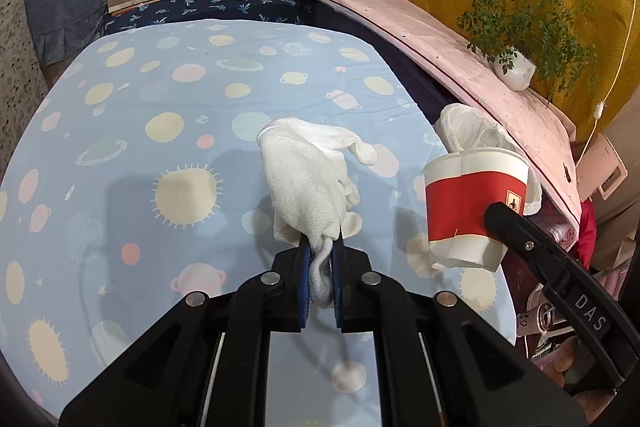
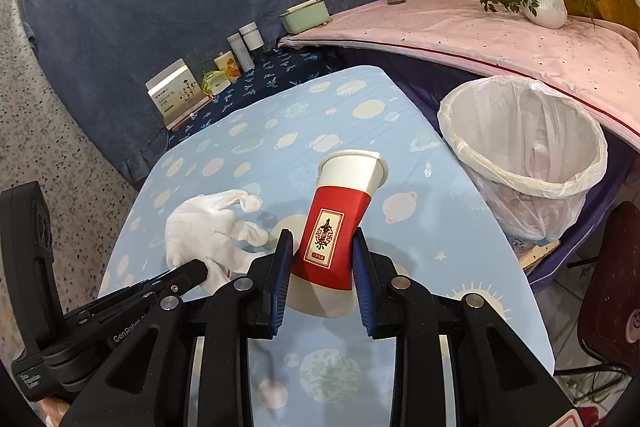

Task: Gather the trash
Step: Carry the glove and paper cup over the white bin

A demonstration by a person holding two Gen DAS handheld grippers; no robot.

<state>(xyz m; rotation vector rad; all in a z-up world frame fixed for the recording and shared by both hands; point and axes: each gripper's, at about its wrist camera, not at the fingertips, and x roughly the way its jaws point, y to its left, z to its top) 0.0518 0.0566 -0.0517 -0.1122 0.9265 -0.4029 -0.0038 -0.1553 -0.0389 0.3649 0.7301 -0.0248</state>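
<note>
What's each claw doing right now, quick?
Left gripper: closed, holding the white glove.
Right gripper: closed on the red paper cup.

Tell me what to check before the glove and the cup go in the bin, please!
1. Left gripper pinches the white glove tightly: ok.
2. Right gripper squeezes the red paper cup on both sides: ok.
3. Trash bin open, with its bag liner in place: ok.
4. Bin has room inside: ok, it looks nearly empty.
5. Glove and cup lifted off the tablecloth: cannot tell.
6. Cup has no drink left inside: cannot tell.
</note>
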